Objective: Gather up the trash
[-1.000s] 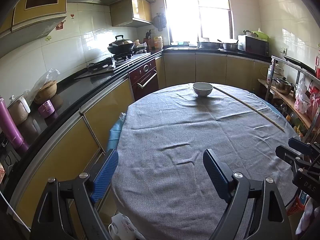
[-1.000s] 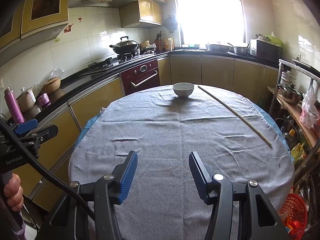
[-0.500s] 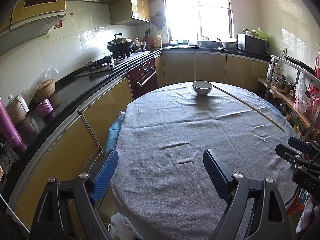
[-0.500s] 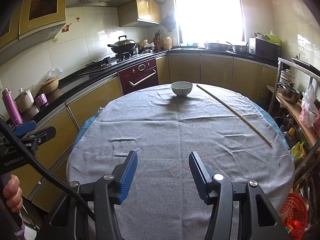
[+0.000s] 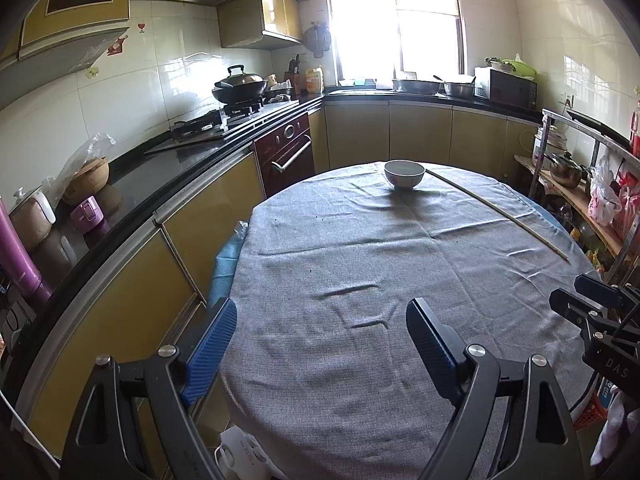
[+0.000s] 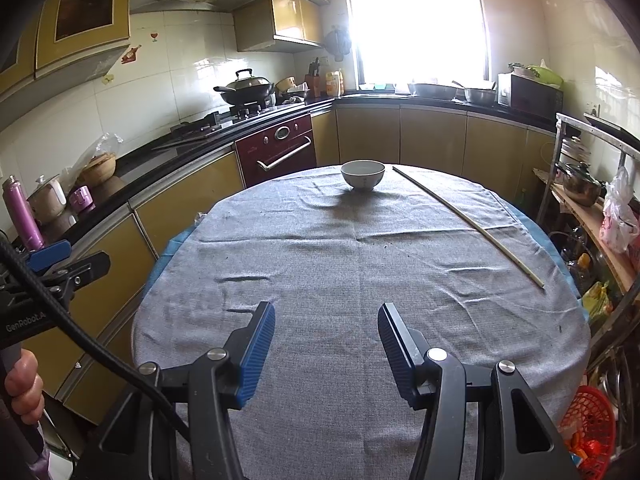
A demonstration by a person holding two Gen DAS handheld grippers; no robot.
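Kitchen: right view alone shows thumb (image 6: 22, 384)

- red basket (image 6: 586, 420) cut off by lower right edge (contents unclear)
- dark specks (image 5: 310, 270) on tablecloth (image 5: 360, 360) too small to identify
- window (image 6: 416, 20) blown out

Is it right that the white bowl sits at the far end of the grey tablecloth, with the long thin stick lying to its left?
Not quite. The white bowl does sit at the far end of the grey tablecloth, but the long thin stick lies to its right, not its left. The right wrist view shows this plainly.
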